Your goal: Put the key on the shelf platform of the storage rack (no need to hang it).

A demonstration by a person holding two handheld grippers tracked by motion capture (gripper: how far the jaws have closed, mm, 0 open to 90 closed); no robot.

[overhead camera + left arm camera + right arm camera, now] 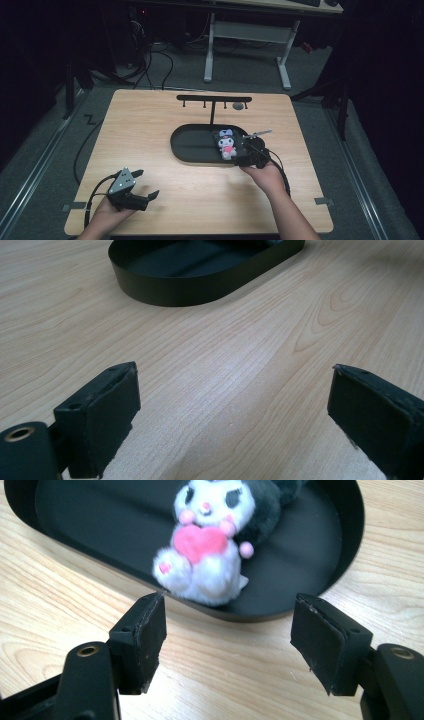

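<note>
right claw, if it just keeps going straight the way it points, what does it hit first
Probably the near rim of the black tray, then the plush toy lying just behind it. The right claw is open; depth is uncertain.

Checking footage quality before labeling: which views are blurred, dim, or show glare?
High view: dark surroundings, table evenly lit. Right gripper view: plush toy softly blurred, tongs sharp. Left gripper view: pale glare on the wood, black tray slightly soft.

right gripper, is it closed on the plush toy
No, the right gripper has its jaws spread wide over bare wood, short of the plush toy lying in the black tray.
</note>
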